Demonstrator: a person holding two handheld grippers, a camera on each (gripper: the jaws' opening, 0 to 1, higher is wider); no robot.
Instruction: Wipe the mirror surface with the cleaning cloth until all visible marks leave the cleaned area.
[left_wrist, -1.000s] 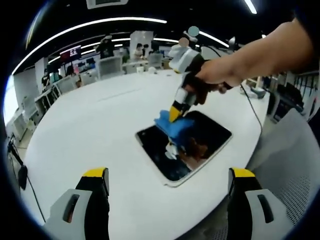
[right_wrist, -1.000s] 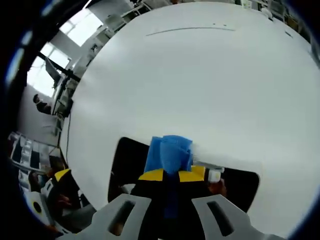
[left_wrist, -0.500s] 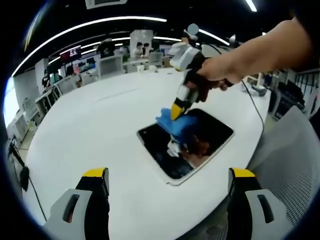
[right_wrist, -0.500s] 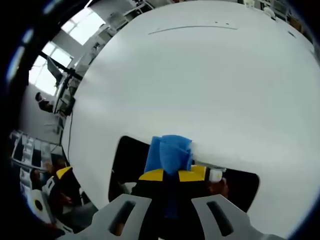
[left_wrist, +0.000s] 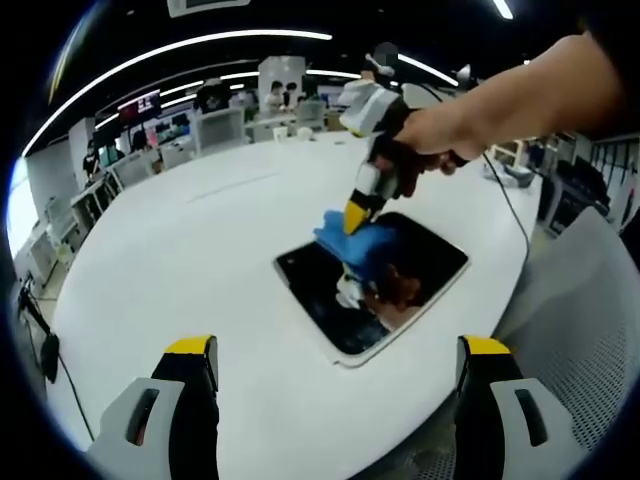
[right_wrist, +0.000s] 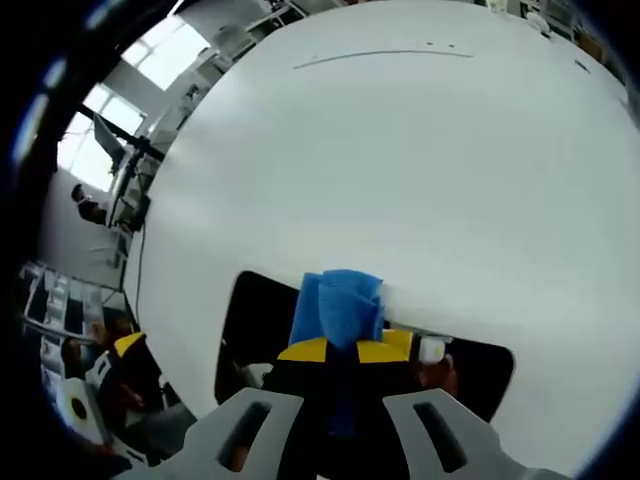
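Blue cloth (right_wrist: 340, 306) clamped in right tool (right_wrist: 342, 352), against mirror (right_wrist: 255, 330).

Bright, even light fell from long ceiling strip lamps (left_wrist: 180, 48), which the fisheye bent into arcs in the left gripper view. The white table (left_wrist: 180, 260) took that light softly, with no hard shadows at its edges. The mirror (left_wrist: 400, 290) read dark and carried blurred reflections rather than glare. In the right gripper view a window (right_wrist: 160, 60) blew out to white at the upper left, and the table's far edge curved strongly. Detail softened toward both rims; the background office was slightly out of focus.
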